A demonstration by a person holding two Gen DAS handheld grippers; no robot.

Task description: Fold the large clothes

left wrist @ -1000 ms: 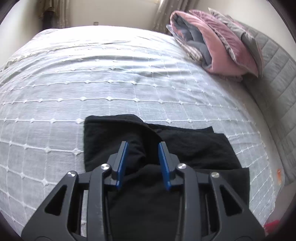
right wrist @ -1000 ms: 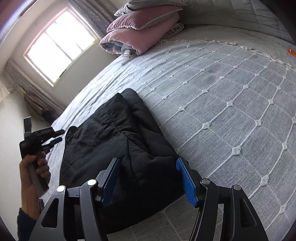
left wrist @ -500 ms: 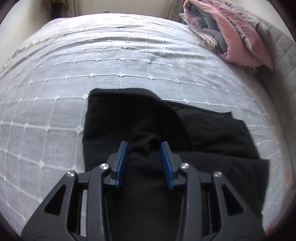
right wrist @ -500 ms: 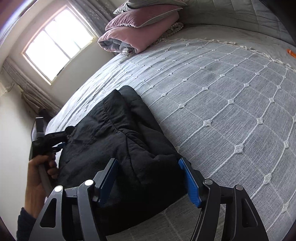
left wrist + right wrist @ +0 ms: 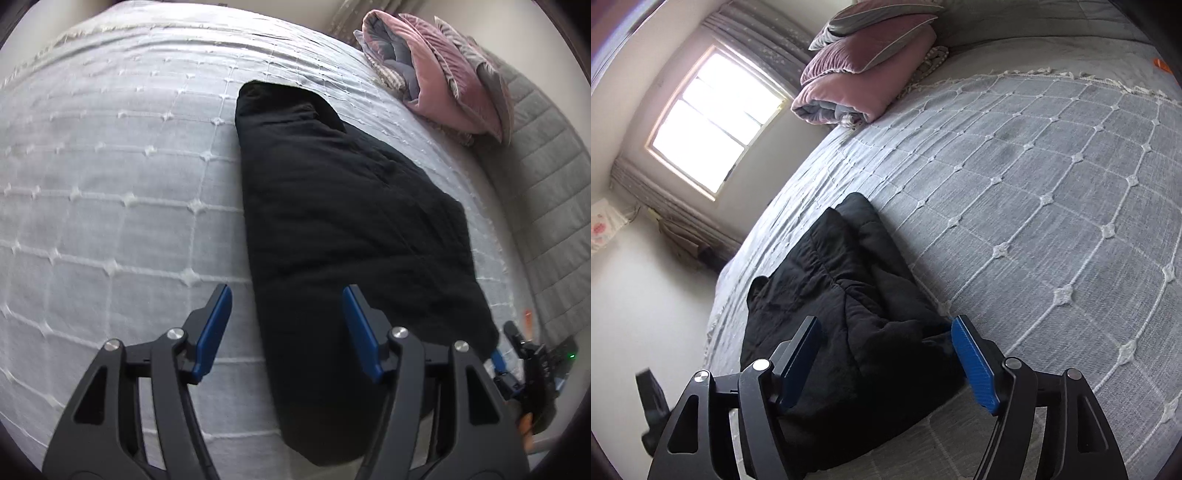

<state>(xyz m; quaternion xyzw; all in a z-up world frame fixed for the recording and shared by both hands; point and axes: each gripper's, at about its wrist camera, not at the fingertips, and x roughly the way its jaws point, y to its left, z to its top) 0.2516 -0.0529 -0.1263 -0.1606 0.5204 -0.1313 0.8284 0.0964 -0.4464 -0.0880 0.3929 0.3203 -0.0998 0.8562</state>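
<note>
A: Which step is this?

B: A release, I'd judge. The left gripper (image 5: 286, 328) has just been opening; its jaws stand wide, gripping nothing. The black garment (image 5: 343, 236) lies folded on the grey bedspread (image 5: 110, 184). The right gripper (image 5: 886, 362) has also been widening, straddling cloth without pinching.

A: Next?

B: Probably another fold or some smoothing. No containers visible.

A home bedroom: a bed (image 5: 1052, 192) under a grey stitched coverlet, pink folded quilts (image 5: 864, 85) piled at its head, a curtained window (image 5: 713, 122) beyond the bed.
</note>
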